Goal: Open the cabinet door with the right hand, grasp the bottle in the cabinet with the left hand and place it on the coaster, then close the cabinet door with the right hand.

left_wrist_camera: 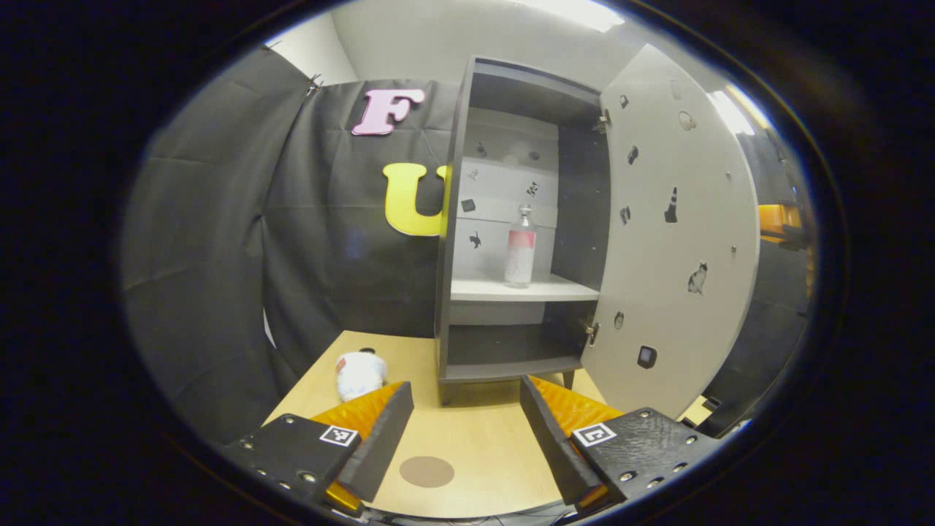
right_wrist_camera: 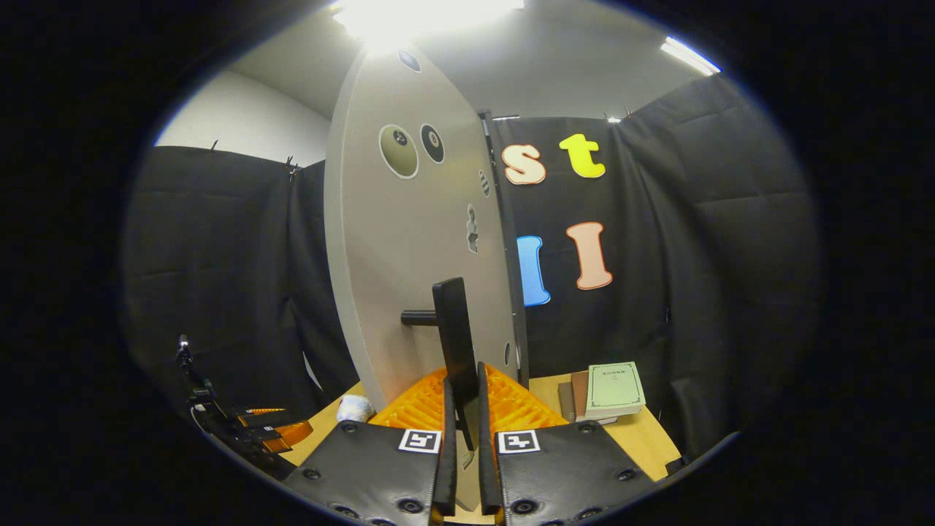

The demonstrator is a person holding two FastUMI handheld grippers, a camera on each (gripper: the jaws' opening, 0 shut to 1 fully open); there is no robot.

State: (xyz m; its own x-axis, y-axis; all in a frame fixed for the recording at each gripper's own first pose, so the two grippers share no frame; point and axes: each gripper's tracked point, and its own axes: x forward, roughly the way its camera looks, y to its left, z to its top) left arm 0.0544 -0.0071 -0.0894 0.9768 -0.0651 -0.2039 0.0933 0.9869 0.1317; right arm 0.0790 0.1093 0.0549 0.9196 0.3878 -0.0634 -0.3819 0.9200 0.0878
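Grey and standing wide open, the cabinet door (left_wrist_camera: 676, 234) is swinging out to the right of the cabinet (left_wrist_camera: 511, 219) in the left gripper view. Inside, the bottle (left_wrist_camera: 519, 248) is standing upright on the pale middle shelf (left_wrist_camera: 522, 290), toward its centre. The left gripper (left_wrist_camera: 464, 431) is hovering level above the wooden table (left_wrist_camera: 475, 446), pointing straight at the cabinet, its jaws spread wide and holding nothing. The round brown coaster (left_wrist_camera: 426, 471) is lying on the table between the two fingers, below them. A white crumpled object (left_wrist_camera: 359, 374), possibly a cup on its side, is lying near the table's left edge.

In the right gripper view, the right gripper (right_wrist_camera: 463, 431) is reaching forward and slightly upward, its jaws nearly closed and pinching the dark handle (right_wrist_camera: 453, 343) on the door's outer face. The left gripper is showing low at the left there. A stack of books (right_wrist_camera: 606, 391) is resting on the table to the right.
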